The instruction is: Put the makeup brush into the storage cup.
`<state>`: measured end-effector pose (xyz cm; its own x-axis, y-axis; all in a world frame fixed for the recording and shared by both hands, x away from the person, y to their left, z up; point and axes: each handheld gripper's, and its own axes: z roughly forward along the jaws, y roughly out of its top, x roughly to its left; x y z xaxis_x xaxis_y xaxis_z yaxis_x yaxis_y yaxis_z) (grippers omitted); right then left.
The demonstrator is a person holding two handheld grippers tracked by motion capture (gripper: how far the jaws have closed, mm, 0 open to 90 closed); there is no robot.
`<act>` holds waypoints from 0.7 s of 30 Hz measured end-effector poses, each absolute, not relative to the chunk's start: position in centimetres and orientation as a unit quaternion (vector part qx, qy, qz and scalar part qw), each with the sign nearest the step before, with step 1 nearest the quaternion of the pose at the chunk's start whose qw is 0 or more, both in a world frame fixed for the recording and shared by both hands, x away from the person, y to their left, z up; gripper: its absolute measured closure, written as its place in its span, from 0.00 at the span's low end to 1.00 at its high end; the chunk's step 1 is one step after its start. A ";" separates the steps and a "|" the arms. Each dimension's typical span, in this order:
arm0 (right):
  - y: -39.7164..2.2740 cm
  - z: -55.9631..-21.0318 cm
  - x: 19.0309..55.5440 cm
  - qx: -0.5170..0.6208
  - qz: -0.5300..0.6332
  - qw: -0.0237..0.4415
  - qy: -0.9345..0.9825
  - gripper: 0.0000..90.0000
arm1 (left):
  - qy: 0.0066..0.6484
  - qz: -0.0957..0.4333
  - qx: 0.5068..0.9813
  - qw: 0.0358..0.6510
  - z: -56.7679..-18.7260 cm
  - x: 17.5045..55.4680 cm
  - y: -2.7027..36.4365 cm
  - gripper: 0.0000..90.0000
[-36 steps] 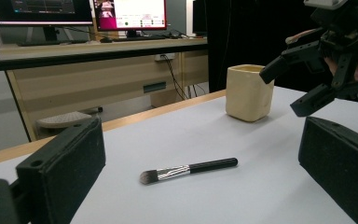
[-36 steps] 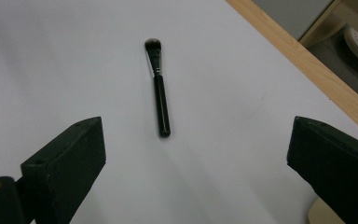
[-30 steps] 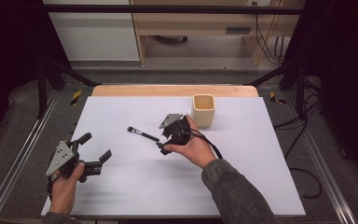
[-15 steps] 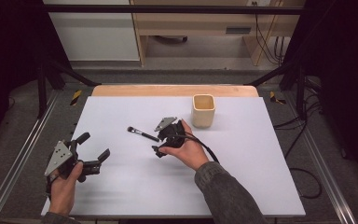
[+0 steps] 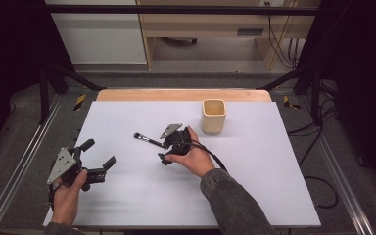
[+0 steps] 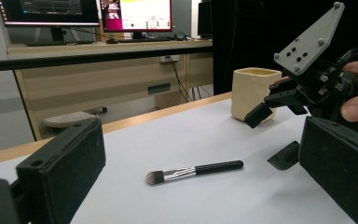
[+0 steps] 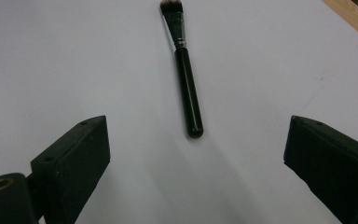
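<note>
A makeup brush (image 5: 149,140) with a black handle, silver ferrule and dark bristles lies flat on the white mat, left of centre. My right gripper (image 5: 162,151) stands open just behind the handle's near end, jaws either side of it and apart from it. In the right gripper view the brush (image 7: 186,88) points away between the spread jaws of that gripper (image 7: 193,149). My left gripper (image 5: 99,153) is open over the mat's front left, empty. Its own view looks past its jaws (image 6: 200,144) at the brush (image 6: 196,170) and the right gripper (image 6: 271,135).
A cream square cup (image 5: 213,116) stands upright at the back, right of the brush, also in the left gripper view (image 6: 254,95). The white mat (image 5: 264,166) has a wooden strip (image 5: 183,94) along its far edge. Metal rails (image 5: 14,171) flank the table.
My right gripper has slid left and slightly nearer, closing on the brush's handle end with its jaws open. The left gripper has hardly moved.
</note>
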<state>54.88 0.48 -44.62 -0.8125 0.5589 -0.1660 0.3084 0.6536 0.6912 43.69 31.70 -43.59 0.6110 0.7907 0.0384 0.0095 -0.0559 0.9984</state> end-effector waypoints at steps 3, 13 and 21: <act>0.5 -44.6 54.9 0.245 0.338 0.183 0.890 0.08 | 0.305 0.317 0.654 0.615 -43.6 43.7 31.6 0.00; 0.5 -44.6 55.0 0.251 0.341 0.181 0.888 0.07 | 0.305 0.318 0.654 0.615 -43.6 43.7 31.7 0.00; 0.6 -44.8 55.1 0.248 0.348 0.179 0.886 0.07 | 0.305 0.317 0.654 0.615 -43.6 43.7 31.6 0.00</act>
